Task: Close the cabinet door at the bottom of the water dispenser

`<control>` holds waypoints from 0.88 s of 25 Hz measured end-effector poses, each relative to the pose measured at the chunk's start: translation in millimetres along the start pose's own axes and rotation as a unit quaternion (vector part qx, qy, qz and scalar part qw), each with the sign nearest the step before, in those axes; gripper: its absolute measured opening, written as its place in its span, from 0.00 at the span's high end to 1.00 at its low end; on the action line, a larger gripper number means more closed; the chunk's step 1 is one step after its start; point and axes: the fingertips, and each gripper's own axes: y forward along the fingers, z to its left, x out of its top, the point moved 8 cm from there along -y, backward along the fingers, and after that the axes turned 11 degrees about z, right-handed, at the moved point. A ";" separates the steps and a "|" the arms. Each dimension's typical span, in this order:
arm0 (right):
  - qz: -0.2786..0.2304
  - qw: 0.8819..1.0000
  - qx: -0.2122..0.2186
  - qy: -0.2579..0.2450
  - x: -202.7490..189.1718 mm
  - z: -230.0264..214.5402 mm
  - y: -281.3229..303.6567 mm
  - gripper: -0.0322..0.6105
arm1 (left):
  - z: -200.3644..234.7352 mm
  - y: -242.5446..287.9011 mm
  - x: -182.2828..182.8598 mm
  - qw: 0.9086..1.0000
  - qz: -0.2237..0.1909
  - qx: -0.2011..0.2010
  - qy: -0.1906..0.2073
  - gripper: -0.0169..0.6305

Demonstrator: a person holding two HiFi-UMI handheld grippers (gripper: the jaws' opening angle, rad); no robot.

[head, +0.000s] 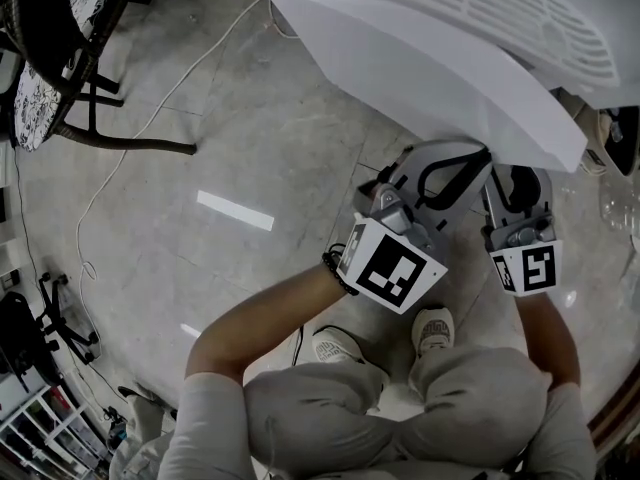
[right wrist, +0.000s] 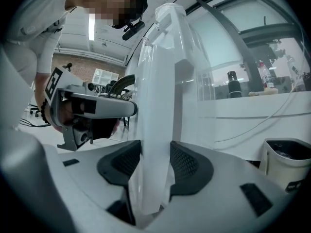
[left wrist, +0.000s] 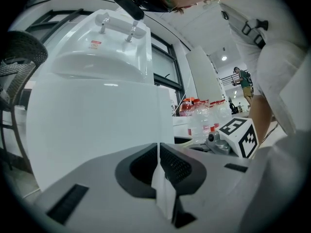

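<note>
Now, left tongs (left wrist: pixel 159 149) and right tongs (right wrist: pixel 155 152) each clench the one cabinet door (head: pixel 430 78).

cabinet door (left wrist: pixel 97 130): white flat panel | open, upright | at water dispenser (left wrist: pixel 116 38) base

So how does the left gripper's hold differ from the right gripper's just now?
The left gripper's jaws are almost together, pinching a thin white edge. The right gripper's jaws stand wider, clamped on a thicker white panel. The left gripper faces the broad white front of the water dispenser, while the right gripper sees its panel edge-on. Both are closed on white parts of the dispenser.
</note>
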 end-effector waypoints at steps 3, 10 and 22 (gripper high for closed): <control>-0.001 1.000 -0.003 -0.001 0.3 -5.5 3.1 0.65 | 4.2 -2.1 2.7 1.000 -0.003 0.006 0.004 0.94; -0.003 1.000 -0.019 0.002 0.7 -18.8 8.9 0.64 | 8.8 -6.3 -2.8 1.000 0.005 0.016 -0.002 0.94; -0.014 0.998 -0.061 0.029 2.5 -41.1 20.6 0.74 | 12.9 -5.0 -6.5 1.000 0.004 0.017 -0.016 0.94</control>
